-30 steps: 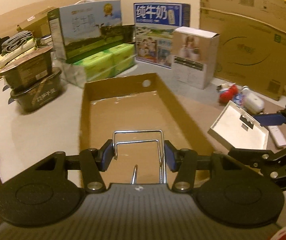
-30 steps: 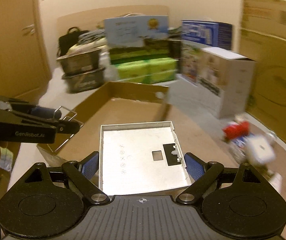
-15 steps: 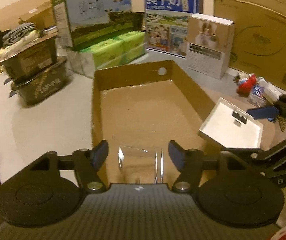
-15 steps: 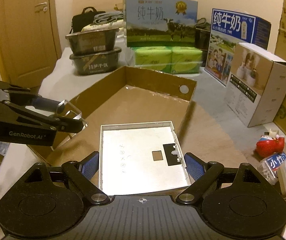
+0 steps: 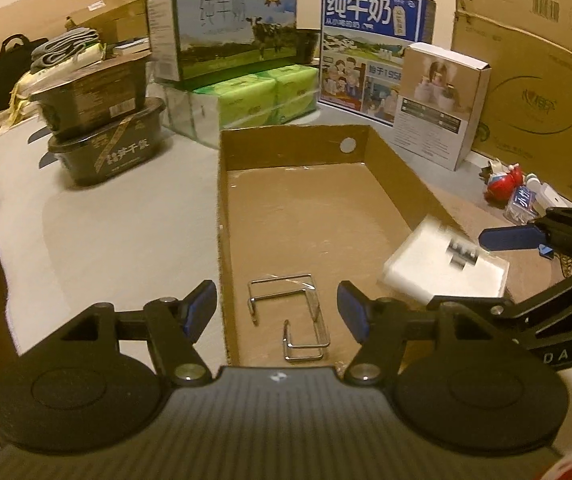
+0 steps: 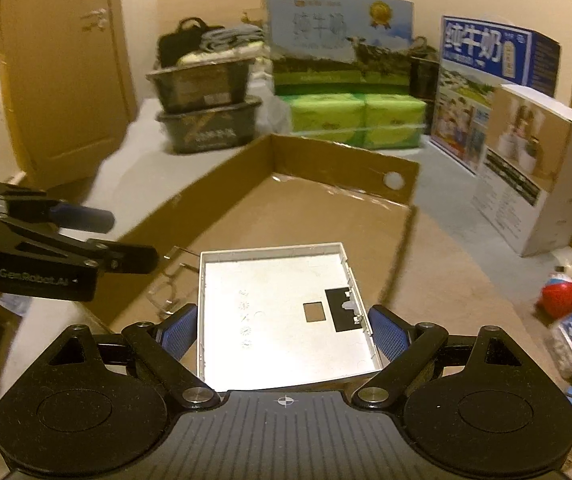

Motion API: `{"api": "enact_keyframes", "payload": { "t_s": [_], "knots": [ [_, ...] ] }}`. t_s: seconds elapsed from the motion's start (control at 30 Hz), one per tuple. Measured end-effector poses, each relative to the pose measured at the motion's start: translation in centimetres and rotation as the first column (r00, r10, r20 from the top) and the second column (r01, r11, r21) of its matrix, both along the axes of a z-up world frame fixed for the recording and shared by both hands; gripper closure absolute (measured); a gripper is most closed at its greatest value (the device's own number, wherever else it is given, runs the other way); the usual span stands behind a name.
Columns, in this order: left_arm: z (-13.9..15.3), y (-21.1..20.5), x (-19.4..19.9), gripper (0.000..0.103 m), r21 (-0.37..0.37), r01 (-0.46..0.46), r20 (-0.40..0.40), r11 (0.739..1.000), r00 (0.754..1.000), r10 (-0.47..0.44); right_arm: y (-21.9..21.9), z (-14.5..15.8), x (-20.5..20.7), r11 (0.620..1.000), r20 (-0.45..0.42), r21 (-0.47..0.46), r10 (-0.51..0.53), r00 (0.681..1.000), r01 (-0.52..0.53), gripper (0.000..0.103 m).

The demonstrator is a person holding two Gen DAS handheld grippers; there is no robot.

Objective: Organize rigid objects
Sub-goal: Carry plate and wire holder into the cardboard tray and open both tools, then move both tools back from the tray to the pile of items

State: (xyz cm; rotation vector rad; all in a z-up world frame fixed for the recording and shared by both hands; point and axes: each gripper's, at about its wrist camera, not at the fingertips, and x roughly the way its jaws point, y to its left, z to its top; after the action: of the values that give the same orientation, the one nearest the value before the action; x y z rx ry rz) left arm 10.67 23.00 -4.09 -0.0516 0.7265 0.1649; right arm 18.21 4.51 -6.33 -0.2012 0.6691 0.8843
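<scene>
Left gripper (image 5: 277, 307) stood open over the cardboard tray (image 5: 402, 176), its pads clear of the wire rack (image 5: 288, 316) lying at the tray's near end. Right gripper (image 6: 283, 330) apparently clamped the white panel (image 6: 281, 312) above the tray's right wall.

I count one cardboard tray (image 5: 390, 168), one wire rack (image 5: 290, 316) in it, one white plate (image 6: 286, 312), two black tubs (image 5: 101, 120) upper left, two milk cartons (image 5: 225, 24), two grippers (image 5: 277, 312).
</scene>
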Motion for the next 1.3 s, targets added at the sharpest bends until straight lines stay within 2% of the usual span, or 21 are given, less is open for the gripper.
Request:
{"api": "enact_keyframes", "payload": {
  "t_s": [0.1, 0.3, 0.6, 0.8, 1.0, 1.3],
  "knots": [
    [0.2, 0.2, -0.4, 0.04, -0.005, -0.016, 0.005, 1.0, 1.0, 0.016, -0.2, -0.1, -0.5, 1.0, 0.023, -0.026, -0.007, 1.0, 0.007, 0.014],
    [0.7, -0.6, -1.4, 0.04, -0.018, -0.018, 0.016, 1.0, 1.0, 0.018, -2.4, 0.2, -1.5, 0.997, 0.004, -0.037, -0.066, 0.998, 0.066, 0.014],
    [1.8, -4.6, -3.0, 0.04, -0.057, 0.014, 0.04, 0.998, 0.999, -0.012, -8.0, 1.6, -4.7, 0.976, -0.021, -0.034, -0.215, 0.976, 0.214, 0.014],
    [2.7, -8.4, -3.6, 0.04, -0.077, 0.062, 0.069, 0.995, 0.996, -0.057, -12.8, 2.4, -6.7, 0.942, -0.016, -0.033, -0.336, 0.942, 0.335, 0.014],
    [3.2, -12.3, -3.1, 0.04, -0.087, 0.128, 0.085, 0.988, 0.989, -0.121, -18.1, 2.9, -7.7, 0.887, -0.023, -0.035, -0.461, 0.887, 0.46, 0.014],
    [3.2, -17.3, -1.5, 0.039, -0.088, 0.214, 0.081, 0.973, 0.975, -0.207, -23.9, 3.1, -7.9, 0.808, -0.023, -0.042, -0.588, 0.808, 0.587, 0.014]
  ]
}}
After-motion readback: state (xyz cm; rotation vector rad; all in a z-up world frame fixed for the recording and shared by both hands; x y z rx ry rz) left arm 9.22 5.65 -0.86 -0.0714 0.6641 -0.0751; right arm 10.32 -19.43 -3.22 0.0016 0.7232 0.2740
